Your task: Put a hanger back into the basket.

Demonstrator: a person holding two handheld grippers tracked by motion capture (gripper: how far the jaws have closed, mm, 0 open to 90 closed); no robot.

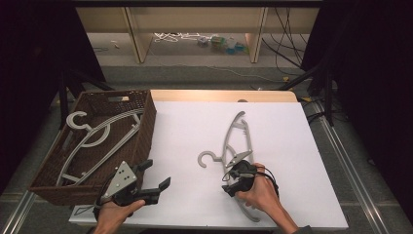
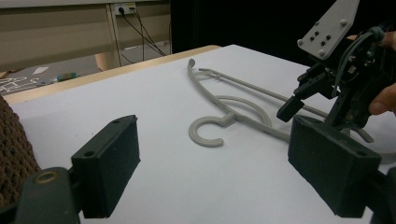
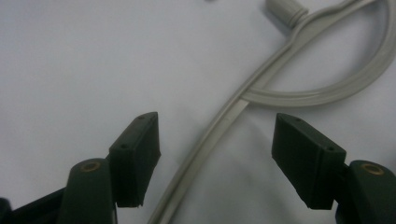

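A grey plastic hanger (image 1: pixel 239 141) lies flat on the white table top (image 1: pixel 195 126), its hook (image 1: pixel 207 159) pointing left. My right gripper (image 1: pixel 234 179) is down over the hanger's near arm. In the right gripper view that arm (image 3: pixel 205 144) runs between the jaws of the right gripper (image 3: pixel 215 119), and neither pad touches it. My left gripper (image 1: pixel 157 174) hovers open and empty near the table's front left. From the left gripper view, the left gripper (image 2: pixel 215 126) faces the hook (image 2: pixel 205 133) and the right gripper (image 2: pixel 303 100).
A brown wicker basket (image 1: pixel 147 122) stands at the table's left edge and holds more grey hangers (image 1: pixel 92 131); its weave shows close by (image 2: pixel 14 154). Beyond the table are wooden shelf legs (image 1: pixel 136 39) and cables on the floor (image 1: pixel 287 48).
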